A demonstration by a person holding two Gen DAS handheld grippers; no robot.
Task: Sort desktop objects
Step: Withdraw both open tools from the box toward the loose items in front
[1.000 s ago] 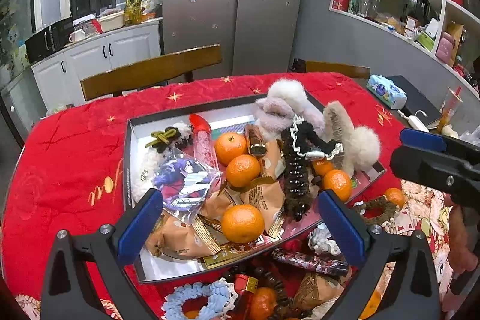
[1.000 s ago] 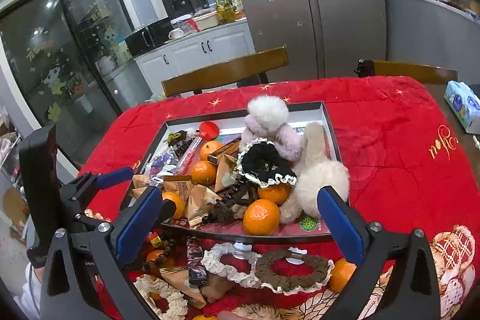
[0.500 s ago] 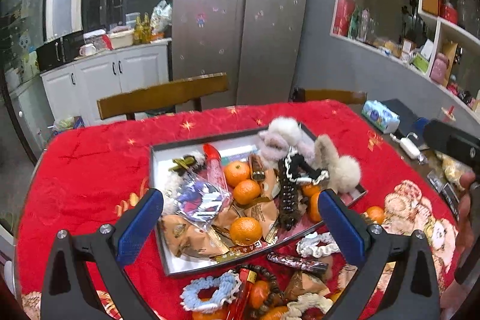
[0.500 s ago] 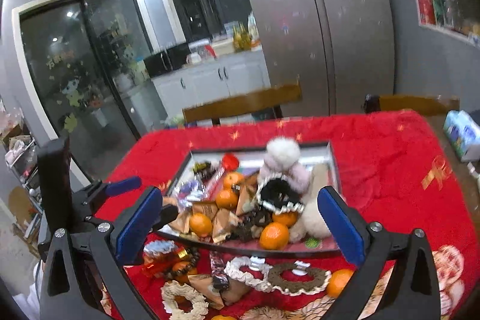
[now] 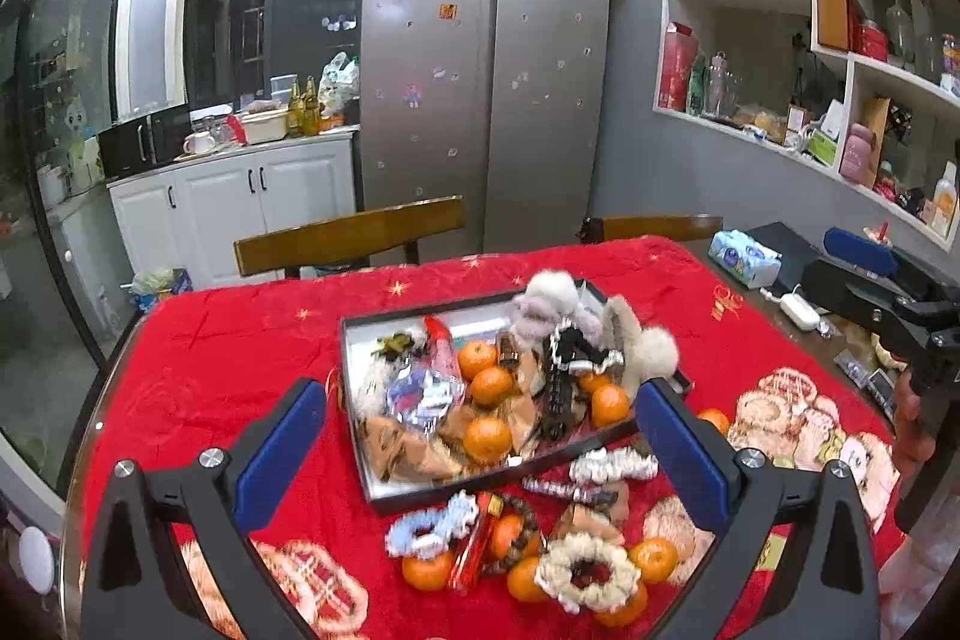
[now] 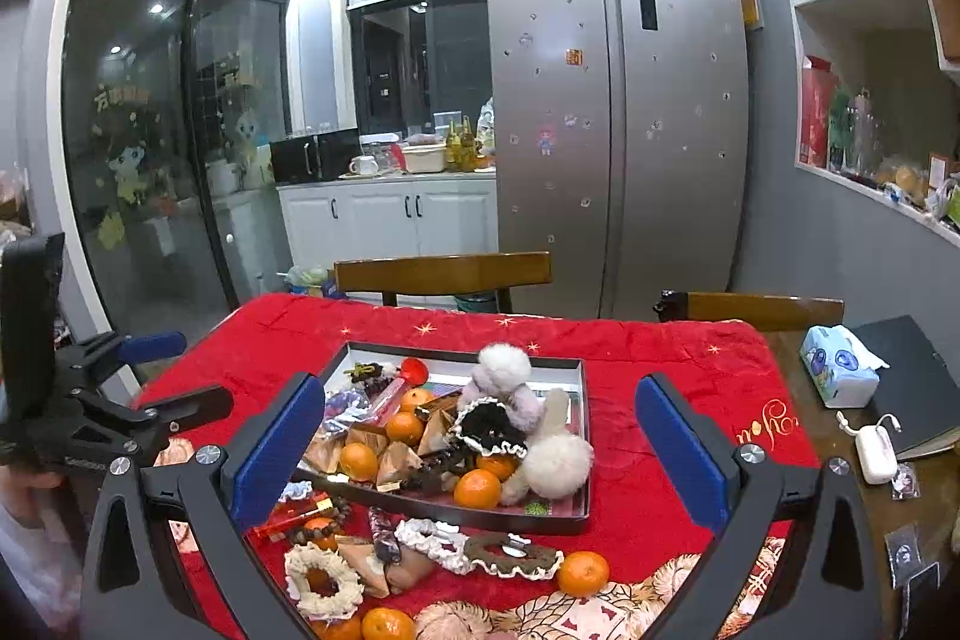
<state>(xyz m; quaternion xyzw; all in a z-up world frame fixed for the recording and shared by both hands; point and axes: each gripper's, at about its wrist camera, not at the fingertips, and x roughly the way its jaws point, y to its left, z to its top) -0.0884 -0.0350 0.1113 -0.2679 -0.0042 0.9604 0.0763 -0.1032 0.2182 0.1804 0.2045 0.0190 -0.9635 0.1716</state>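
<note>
A shallow dark tray sits on the red tablecloth, heaped with mandarins, brown snack packets, fluffy hair ties and a black scrunchie. More scrunchies, mandarins and a bead bracelet lie in front of the tray. My left gripper is open and empty, held high above the table's near side. My right gripper is open and empty, also held high. Each gripper shows at the edge of the other's view.
A tissue pack, a black notebook and a white charger lie on the bare wood at the table's right. Two wooden chairs stand behind the table, with a fridge and wall shelves beyond.
Both grippers have risen and pulled back from the tray, so the table looks smaller and lower. Both stayed open and empty. Nothing on the table moved.
</note>
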